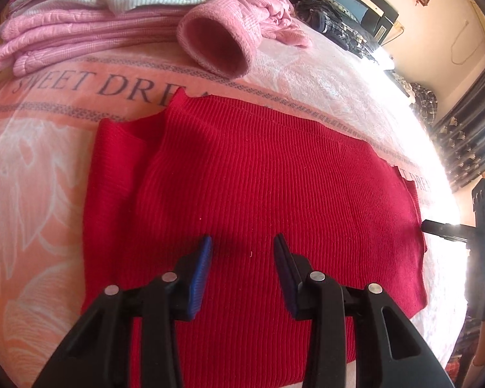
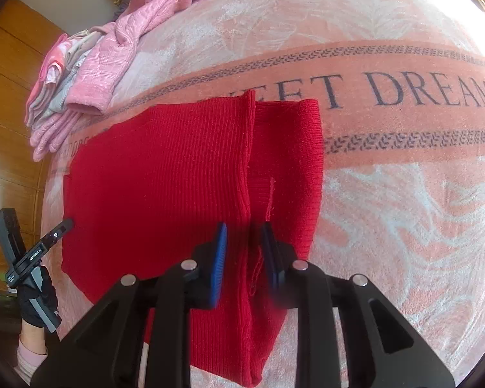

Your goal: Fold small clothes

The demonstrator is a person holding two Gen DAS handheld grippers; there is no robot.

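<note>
On the pink "SWEET DREAM" blanket point(image 1: 42, 194) lies a red ribbed knit garment point(image 1: 258, 174), spread flat, its far edge along the lettered band. One part is folded over the body: in the right wrist view a folded edge runs down the middle of the cloth, with a narrower panel beside it on the right.

Left gripper point(image 1: 242, 245): jaws parted wide, blue pads facing each other, hovering over the near middle of the garment, nothing between them. Contact with the cloth cannot be told.

Right gripper point(image 2: 244, 232): jaws open at a narrower gap, straddling the folded edge near the garment's near end; a loose red thread hangs there. No grip on the cloth visible.

Beyond the garment: stack of folded pink and pale clothes point(image 1: 90, 22); pink quilted jacket point(image 1: 229, 22), its cuff opening toward the camera.

Gloved hand point(image 2: 37, 297) holds the left tool at the garment's side.
</note>
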